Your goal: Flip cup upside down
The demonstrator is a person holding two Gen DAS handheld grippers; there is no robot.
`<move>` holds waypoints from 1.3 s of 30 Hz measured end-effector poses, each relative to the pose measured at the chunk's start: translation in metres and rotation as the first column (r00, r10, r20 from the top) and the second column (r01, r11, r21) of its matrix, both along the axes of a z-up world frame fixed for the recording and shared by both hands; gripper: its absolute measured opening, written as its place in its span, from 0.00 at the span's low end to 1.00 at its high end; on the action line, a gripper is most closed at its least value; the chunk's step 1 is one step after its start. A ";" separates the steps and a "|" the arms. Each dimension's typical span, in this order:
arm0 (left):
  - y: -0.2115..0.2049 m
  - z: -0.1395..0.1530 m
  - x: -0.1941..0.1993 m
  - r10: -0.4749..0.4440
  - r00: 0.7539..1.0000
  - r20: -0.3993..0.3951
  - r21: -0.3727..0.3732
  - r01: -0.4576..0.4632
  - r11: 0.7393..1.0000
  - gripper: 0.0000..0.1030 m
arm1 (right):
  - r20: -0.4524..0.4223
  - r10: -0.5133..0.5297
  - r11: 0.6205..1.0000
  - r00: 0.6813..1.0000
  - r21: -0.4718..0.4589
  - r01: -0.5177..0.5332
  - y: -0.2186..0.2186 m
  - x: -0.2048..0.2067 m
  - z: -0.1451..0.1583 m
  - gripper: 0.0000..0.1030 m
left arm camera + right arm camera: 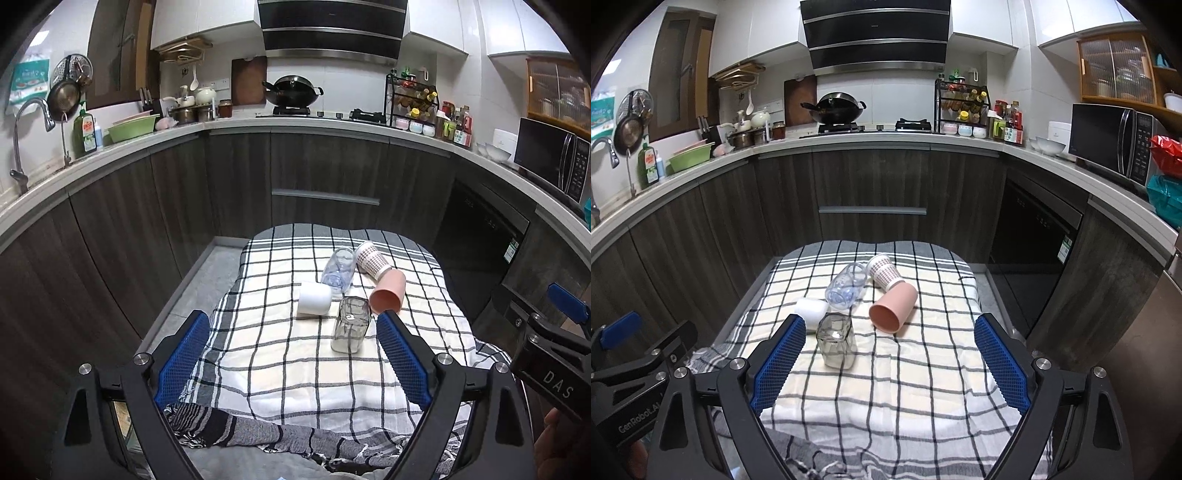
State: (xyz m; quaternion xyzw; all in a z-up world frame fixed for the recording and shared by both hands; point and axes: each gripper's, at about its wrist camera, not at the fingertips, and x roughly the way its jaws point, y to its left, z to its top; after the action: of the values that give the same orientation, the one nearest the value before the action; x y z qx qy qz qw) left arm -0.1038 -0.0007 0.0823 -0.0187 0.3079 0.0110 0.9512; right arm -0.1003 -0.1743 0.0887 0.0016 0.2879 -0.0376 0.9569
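Several cups sit on a checked cloth [280,354] [905,369]. A square clear glass [349,325] [836,341] stands on the cloth; I cannot tell which end is up. A white cup [314,298] [811,309], a pink cup [388,295] [892,306], a clear plastic cup [338,271] [847,286] and a patterned paper cup [371,259] [884,272] lie on their sides. My left gripper [293,332] is open and empty, short of the cups. My right gripper [890,339] is open and empty, short of the cups.
The cloth covers a small table in front of dark kitchen cabinets [325,177] [871,184]. A dishwasher front [1030,240] stands at the right. The counter holds a wok [836,107], a microwave [1115,142] and a sink tap [31,122]. Floor [207,280] shows left of the table.
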 end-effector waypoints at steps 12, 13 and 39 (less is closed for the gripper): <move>0.002 0.001 0.001 0.000 1.000 -0.007 -0.004 0.000 1.000 0.90 | 0.013 -0.004 1.000 1.000 0.006 0.004 -0.001 -0.003 0.003 0.90; 0.002 0.000 0.001 -0.001 1.000 -0.008 -0.005 0.001 1.000 0.90 | 0.012 -0.005 1.000 1.000 0.006 0.005 -0.002 -0.003 0.003 0.90; 0.004 -0.011 0.003 -0.002 1.000 -0.027 -0.017 0.001 1.000 0.90 | 0.012 -0.009 1.000 1.000 0.015 0.009 -0.003 -0.003 0.004 0.90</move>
State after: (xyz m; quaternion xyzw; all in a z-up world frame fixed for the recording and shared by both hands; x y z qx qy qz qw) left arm -0.1008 0.0033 0.0713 -0.0263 0.3210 0.0078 0.9467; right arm -0.1029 -0.1777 0.0926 0.0103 0.2823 -0.0397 0.9585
